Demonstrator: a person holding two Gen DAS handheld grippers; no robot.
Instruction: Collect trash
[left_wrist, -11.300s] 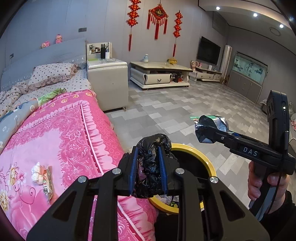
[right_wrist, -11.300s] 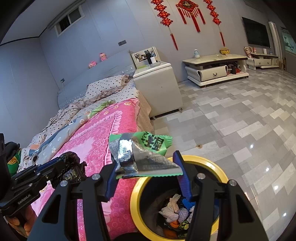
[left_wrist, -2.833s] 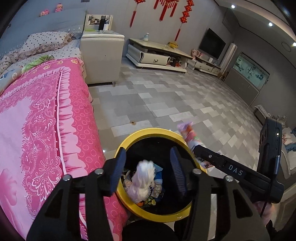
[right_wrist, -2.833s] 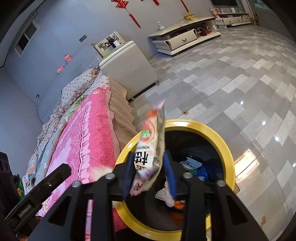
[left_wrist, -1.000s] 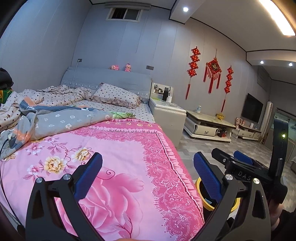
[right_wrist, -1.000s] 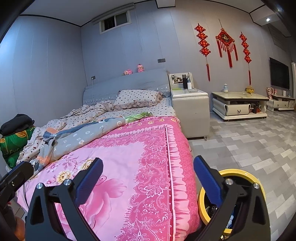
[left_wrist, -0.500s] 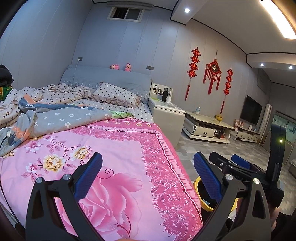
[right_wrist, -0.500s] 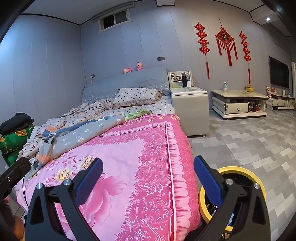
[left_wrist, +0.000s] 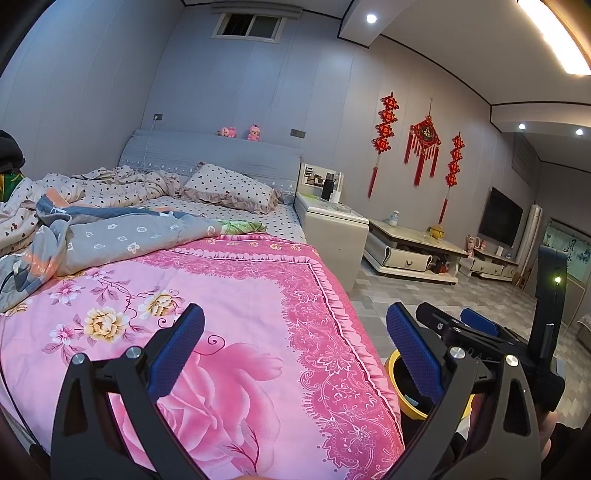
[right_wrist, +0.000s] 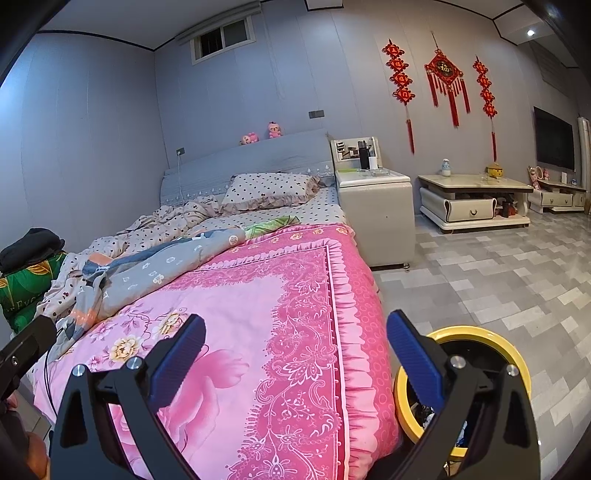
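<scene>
Fingers of the left gripper (left_wrist: 295, 354) spread wide and empty above the pink floral bedspread (left_wrist: 240, 314). Right gripper (right_wrist: 295, 354) likewise gapes wide, holding nothing. Yellow-rimmed trash bin (right_wrist: 480, 334) stands on the tiled floor (right_wrist: 517, 277) just beside the bed, scraps inside.

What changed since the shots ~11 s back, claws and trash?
Both claws let go of their loads: the left claw, which gripped a black bag, and the right claw, which held a green wrapper and then a snack packet, are open with nothing in them. Both lifted from over the yellow-rimmed bin and now face across the pink quilt. The bin stays beside the bed.
</scene>
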